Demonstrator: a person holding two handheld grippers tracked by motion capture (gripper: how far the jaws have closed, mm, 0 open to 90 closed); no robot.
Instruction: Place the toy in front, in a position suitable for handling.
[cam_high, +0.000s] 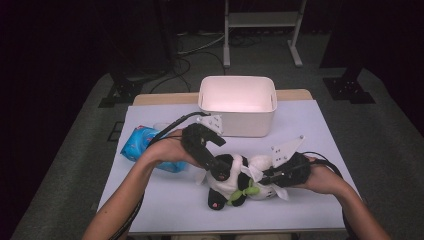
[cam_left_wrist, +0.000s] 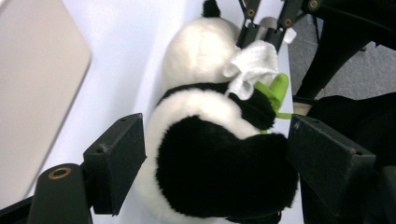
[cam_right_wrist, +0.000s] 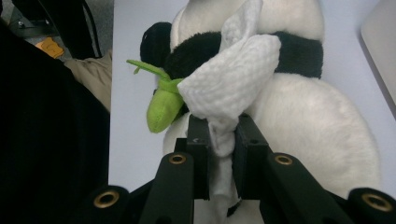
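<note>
Panda plush (cam_high: 235, 180) lies on its side near the front middle of the table (cam_high: 310, 130) in the high view, with my left tongs (cam_high: 218, 170) at its black-and-white head end and my right tongs (cam_high: 267, 178) at the other end, where a white cloth (cam_high: 253, 172) crosses its body. A white bin (cam_high: 238, 104) stands behind it and a blue packet (cam_high: 142, 142) lies to the left under my forearm. From the left gripper view, my tongs (cam_left_wrist: 215, 158) stand wide, one pad on each side of the black fur, close but not yet squeezing as far as I can tell; the cloth (cam_left_wrist: 252, 67) and a green leaf piece (cam_left_wrist: 276, 88) sit farther along the body (cam_left_wrist: 201, 51). From the right gripper view, my tongs (cam_right_wrist: 219, 140) are pinched narrow on a tail of the knitted cloth (cam_right_wrist: 229, 84) wrapped round the plush (cam_right_wrist: 308, 126), beside the green leaf (cam_right_wrist: 163, 107). I judge the toy light and squashy, so it will sag if lifted by one end; the cloth is limp and may slide through the pads. Best hold, I think, is the firm bulk of the head with the left, keeping the cloth tail deep between the right pads.
</note>
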